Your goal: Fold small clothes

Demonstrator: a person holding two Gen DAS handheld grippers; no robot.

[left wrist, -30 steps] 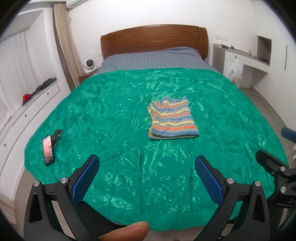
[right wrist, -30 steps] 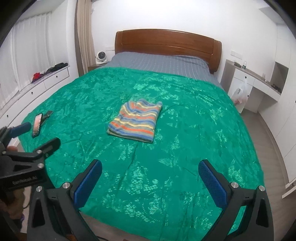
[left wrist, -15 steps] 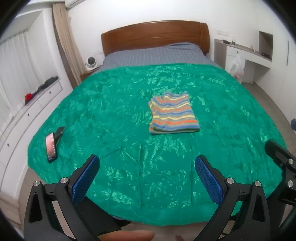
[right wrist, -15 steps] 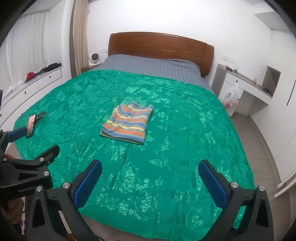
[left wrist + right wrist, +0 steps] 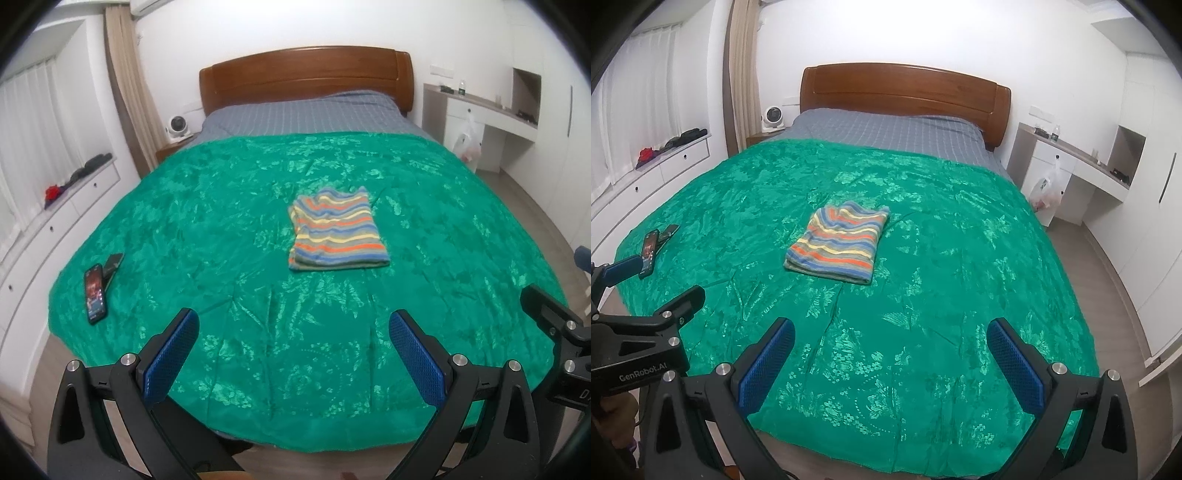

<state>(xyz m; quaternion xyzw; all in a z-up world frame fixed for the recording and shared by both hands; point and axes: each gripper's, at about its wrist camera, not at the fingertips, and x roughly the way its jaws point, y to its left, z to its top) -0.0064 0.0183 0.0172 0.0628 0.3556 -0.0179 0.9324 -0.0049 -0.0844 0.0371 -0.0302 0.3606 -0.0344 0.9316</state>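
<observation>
A folded striped garment (image 5: 337, 232) lies flat in the middle of the green bedspread (image 5: 221, 229); it also shows in the right wrist view (image 5: 839, 246). My left gripper (image 5: 293, 347) is open and empty, held near the foot of the bed, well short of the garment. My right gripper (image 5: 891, 356) is open and empty, also near the foot of the bed. The left gripper's body (image 5: 646, 332) shows at the left edge of the right wrist view.
A phone (image 5: 95, 293) and a dark object beside it lie on the bedspread's left edge. White drawers (image 5: 55, 221) run along the left wall. A desk with a plastic bag (image 5: 469, 142) stands to the right. The wooden headboard (image 5: 306, 74) is at the far end.
Both grippers have drawn back from the bed and risen a little; the garment looks farther away. Both stay open. The garment has not moved.
</observation>
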